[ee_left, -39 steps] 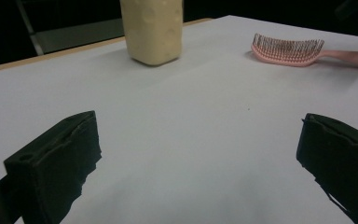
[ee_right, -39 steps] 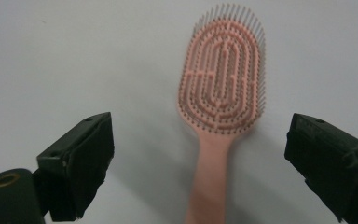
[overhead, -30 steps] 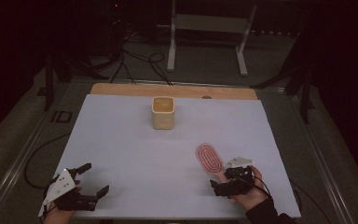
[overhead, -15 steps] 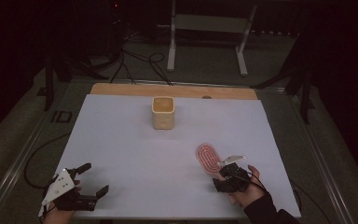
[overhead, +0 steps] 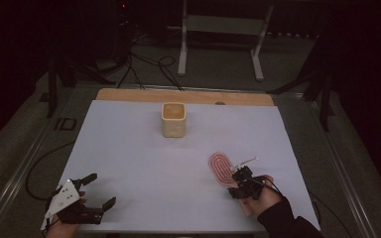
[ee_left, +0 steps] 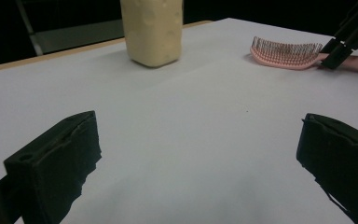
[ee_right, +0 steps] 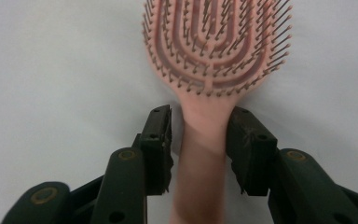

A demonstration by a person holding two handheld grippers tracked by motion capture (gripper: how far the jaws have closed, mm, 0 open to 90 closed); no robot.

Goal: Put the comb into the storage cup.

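Two black jaws of the left gripper [ee_left: 200,158] stand wide apart above the white table surface [ee_left: 177,121]. Toward the far edge stands a cream, dimpled container [ee_left: 152,30]. At the right edge, a pink bristled hairbrush [ee_left: 286,53] lies bristles up, the right gripper [ee_left: 340,44] at its handle end.

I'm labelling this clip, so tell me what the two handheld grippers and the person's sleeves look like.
Both grippers are black with blocky jaws. The left gripper carries a grey three-cornered plate; the right gripper trails a thin black cable. A dark sleeve covers the right forearm.
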